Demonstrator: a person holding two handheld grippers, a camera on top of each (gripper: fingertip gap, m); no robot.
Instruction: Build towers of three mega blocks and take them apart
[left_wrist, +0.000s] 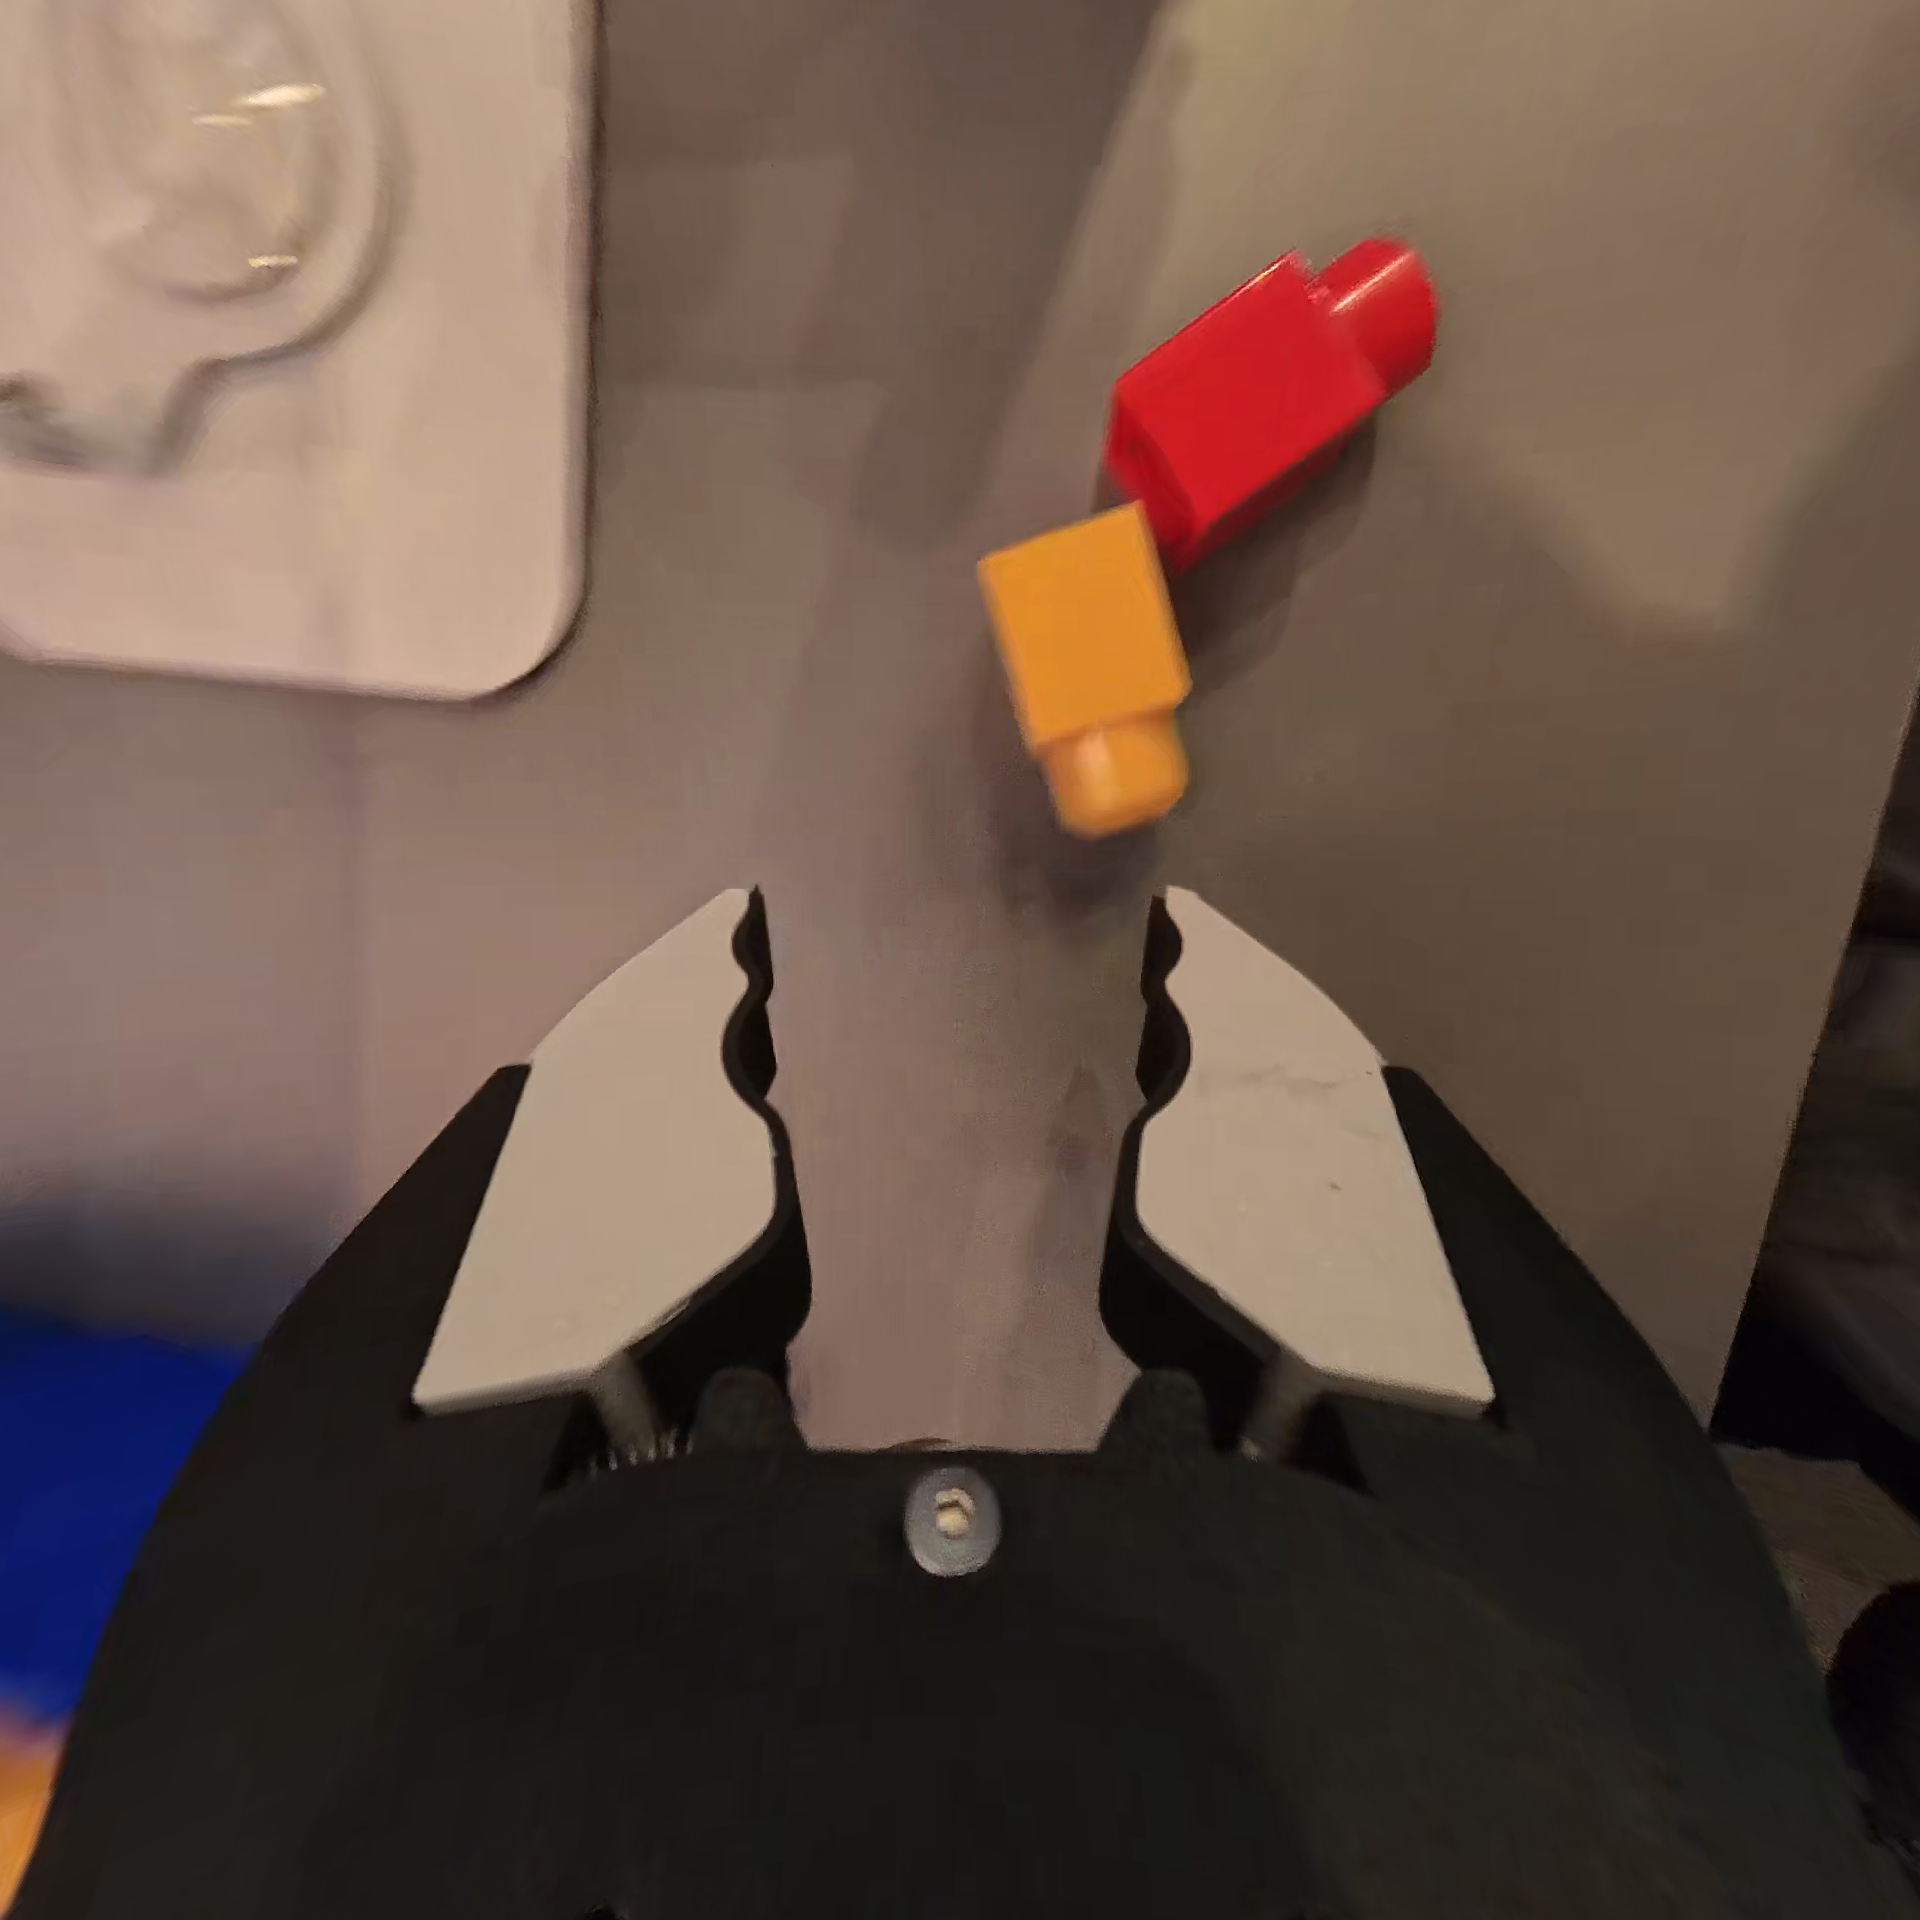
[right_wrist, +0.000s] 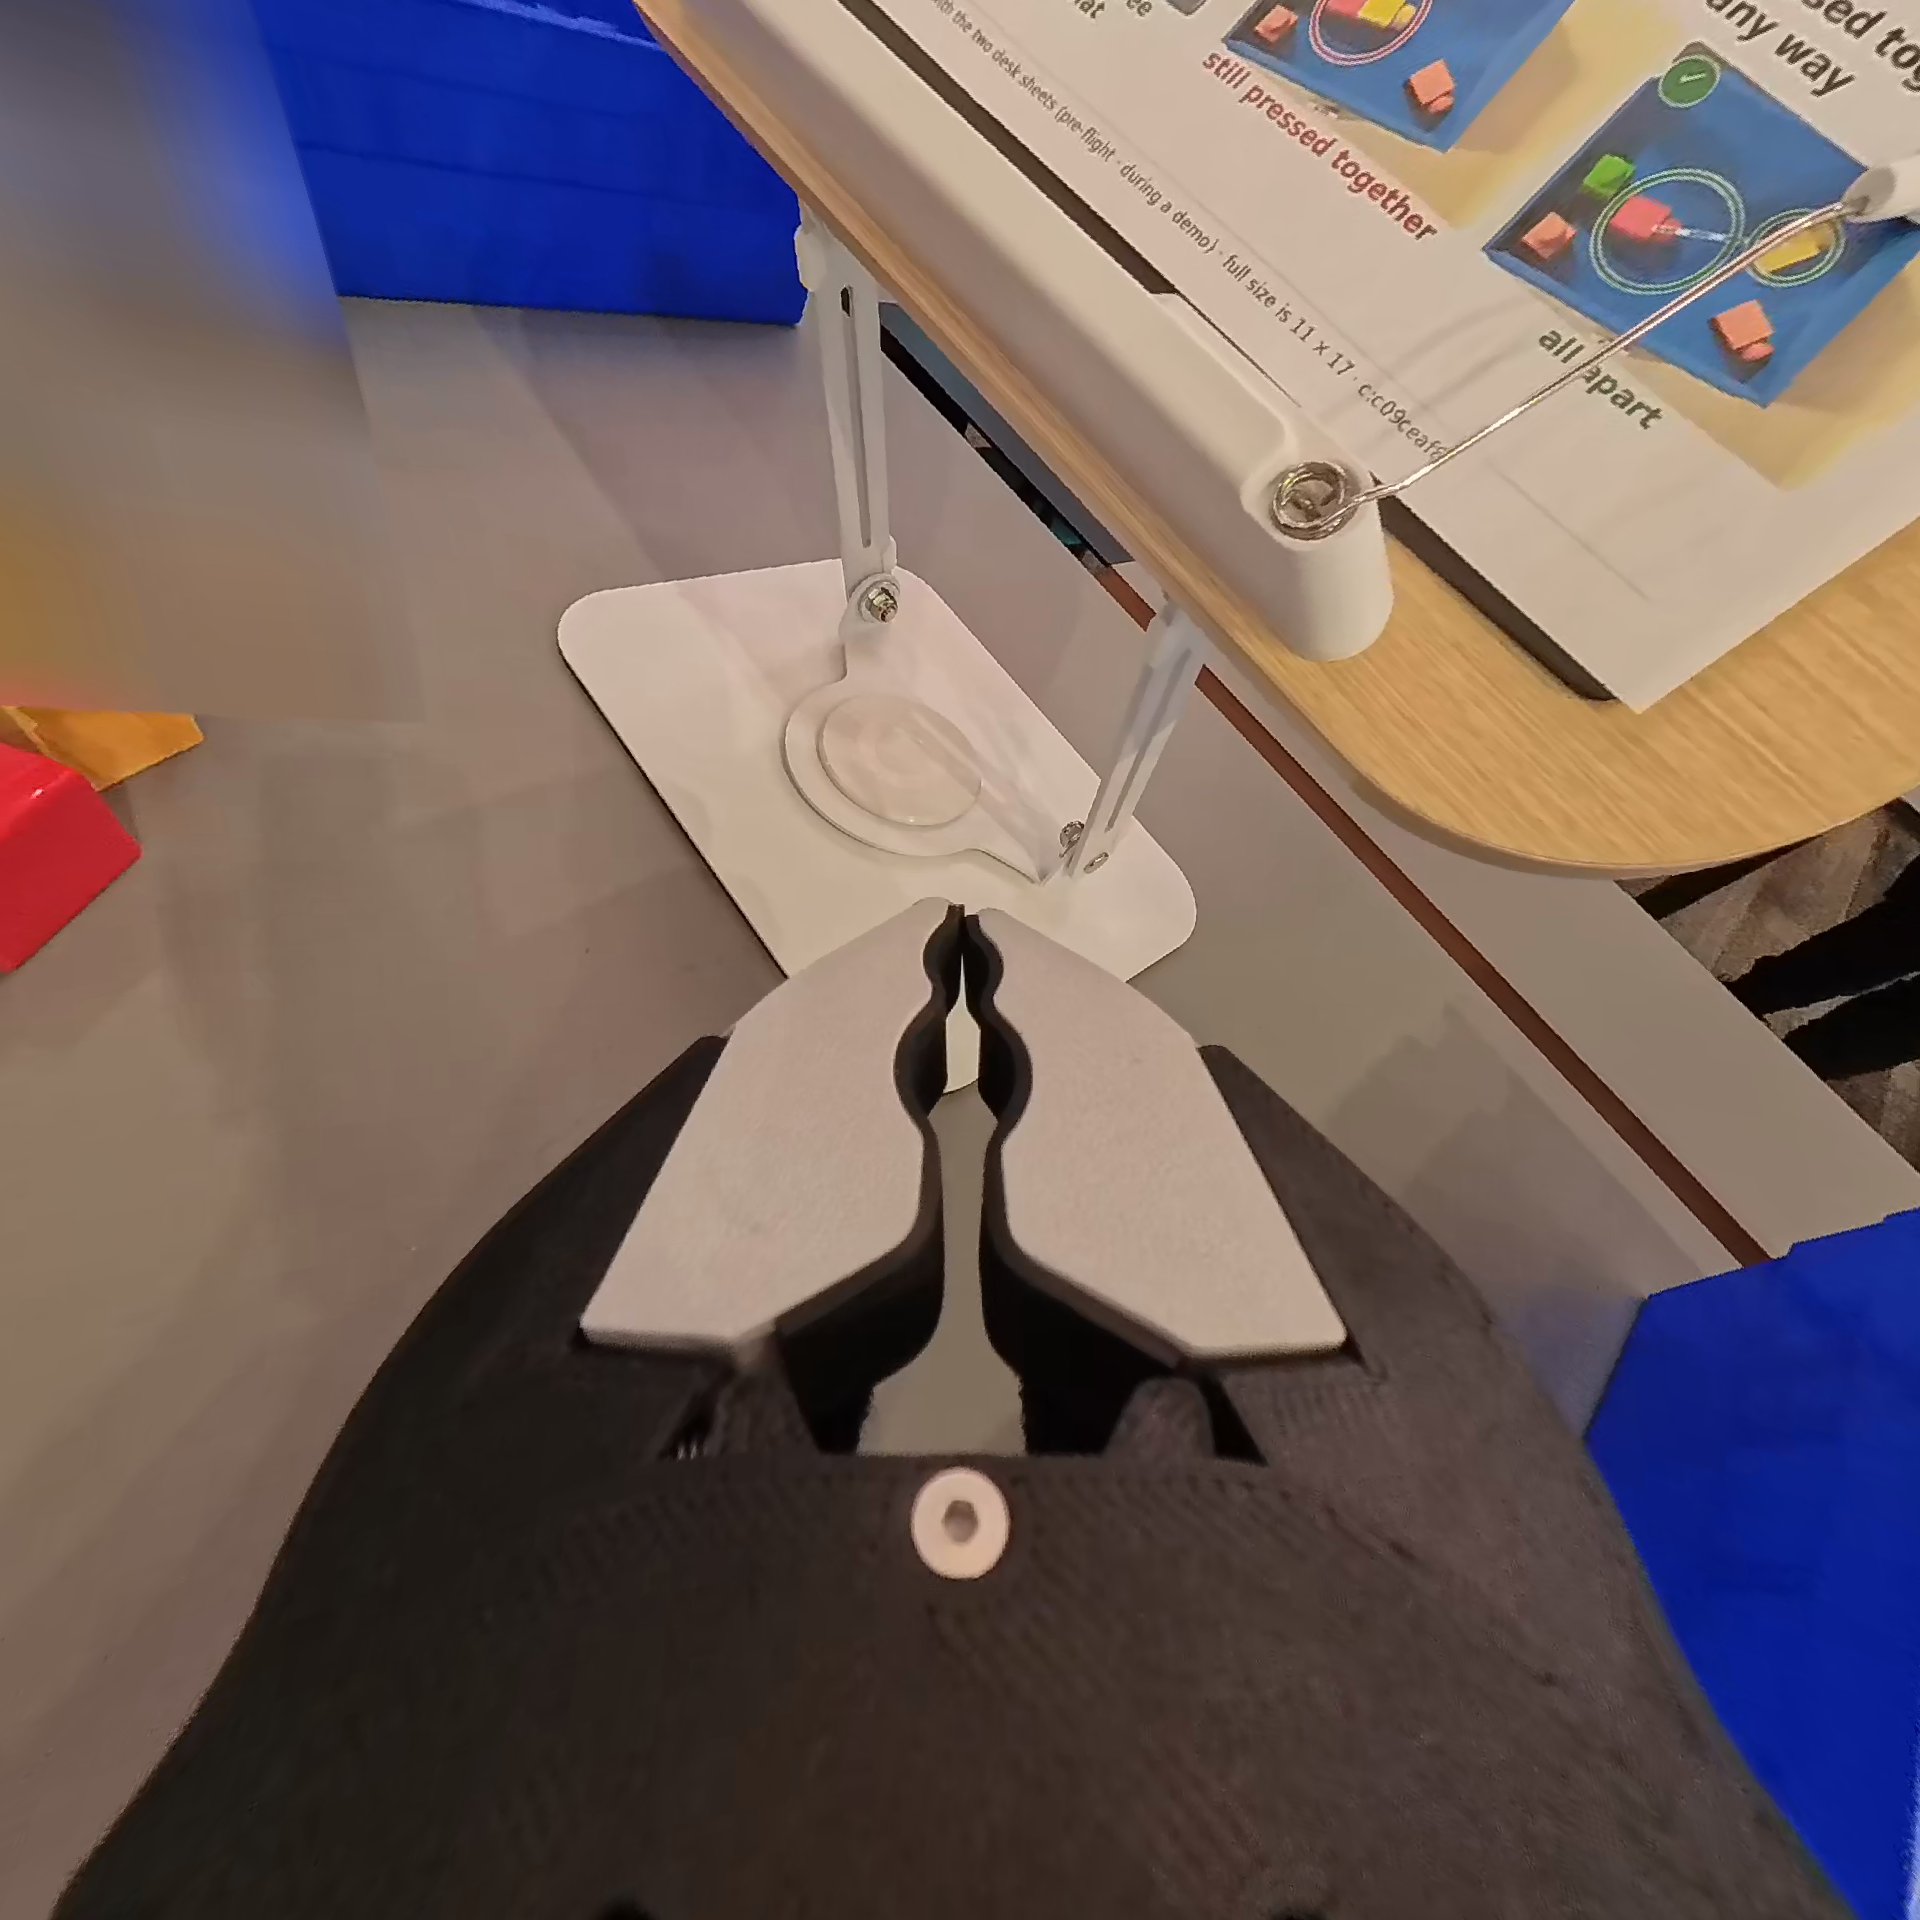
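Left gripper (left_wrist: 961, 894) released, nothing between jaws; right gripper (right_wrist: 961, 914) clenched, bare. Orange block (left_wrist: 1086, 649) and red block (left_wrist: 1247, 405) lie toppled, touching, near tabletop's right edge. Likely gathering step: next, straddle orange block, squeeze.

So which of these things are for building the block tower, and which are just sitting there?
For the tower:
- red plastic block
- orange plastic block
- open left gripper
- shut right gripper

Just sitting there:
- white stand base
- blue plastic bin
- printed sheet
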